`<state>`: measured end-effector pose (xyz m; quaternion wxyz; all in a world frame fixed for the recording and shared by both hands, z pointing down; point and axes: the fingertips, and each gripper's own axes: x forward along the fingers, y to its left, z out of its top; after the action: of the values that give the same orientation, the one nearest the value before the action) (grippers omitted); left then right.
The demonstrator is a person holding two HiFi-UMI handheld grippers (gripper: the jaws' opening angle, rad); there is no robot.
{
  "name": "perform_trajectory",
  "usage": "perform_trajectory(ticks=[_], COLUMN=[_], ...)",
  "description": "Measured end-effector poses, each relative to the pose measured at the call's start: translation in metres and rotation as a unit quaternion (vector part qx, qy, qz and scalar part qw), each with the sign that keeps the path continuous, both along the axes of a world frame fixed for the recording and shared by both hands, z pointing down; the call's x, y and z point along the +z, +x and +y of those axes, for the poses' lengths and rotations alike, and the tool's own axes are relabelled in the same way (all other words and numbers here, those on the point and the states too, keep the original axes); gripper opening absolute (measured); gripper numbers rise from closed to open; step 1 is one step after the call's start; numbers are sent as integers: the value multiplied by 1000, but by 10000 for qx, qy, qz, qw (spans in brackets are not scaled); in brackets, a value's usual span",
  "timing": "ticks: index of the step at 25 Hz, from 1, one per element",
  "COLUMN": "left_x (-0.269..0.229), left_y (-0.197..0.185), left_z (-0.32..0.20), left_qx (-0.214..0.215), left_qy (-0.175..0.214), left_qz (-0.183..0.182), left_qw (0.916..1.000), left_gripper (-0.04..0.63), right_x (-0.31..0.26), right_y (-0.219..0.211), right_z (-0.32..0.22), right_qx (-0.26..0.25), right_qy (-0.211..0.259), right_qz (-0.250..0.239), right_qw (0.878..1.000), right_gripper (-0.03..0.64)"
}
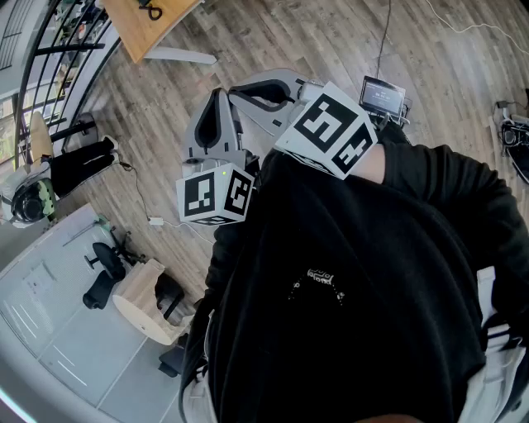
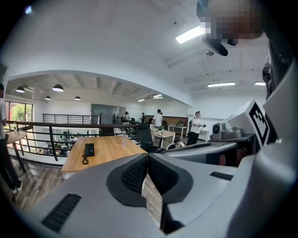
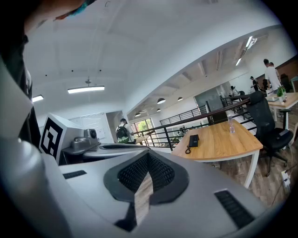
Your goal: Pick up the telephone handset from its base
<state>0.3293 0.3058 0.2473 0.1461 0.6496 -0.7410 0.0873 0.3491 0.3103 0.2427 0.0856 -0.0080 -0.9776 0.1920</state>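
Note:
The black telephone lies with its coiled cord on a wooden table some way ahead, and both grippers are well short of it. The telephone shows on the same table in the right gripper view. From the head view, only a dark bit of the telephone shows at the top edge. My left gripper is shut with nothing between its pads. My right gripper has its tips together and is also empty. Both are held close to my chest, the left gripper beside the right gripper.
A water bottle stands on the wooden table and a black office chair is beside it. A black railing runs behind. Several people stand at far desks. Below me are a small screen device and a round stool.

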Motion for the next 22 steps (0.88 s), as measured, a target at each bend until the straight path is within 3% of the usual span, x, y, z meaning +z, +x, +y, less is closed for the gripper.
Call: perform_trajectory(ticks=[14,18,22], left_x=[4,10,7], left_y=[6,-6,-14], left_z=[0,1,-3], left_qx=[-359,-311,-249], left_qy=[-10,-1,44], left_qz=[-42,138,5], left_qw=[9993,9994,9997], left_gripper=[5,5,5], right_x=[4,8,5], right_y=[6,-5,-13], right_z=[-2,-1,-4], right_qx=[-320,-359,-280], right_qy=[-73,-132,-40], right_qz=[-178,-95,-100], right_qw=[9993,9992,9996], right_gripper=[17,17,17])
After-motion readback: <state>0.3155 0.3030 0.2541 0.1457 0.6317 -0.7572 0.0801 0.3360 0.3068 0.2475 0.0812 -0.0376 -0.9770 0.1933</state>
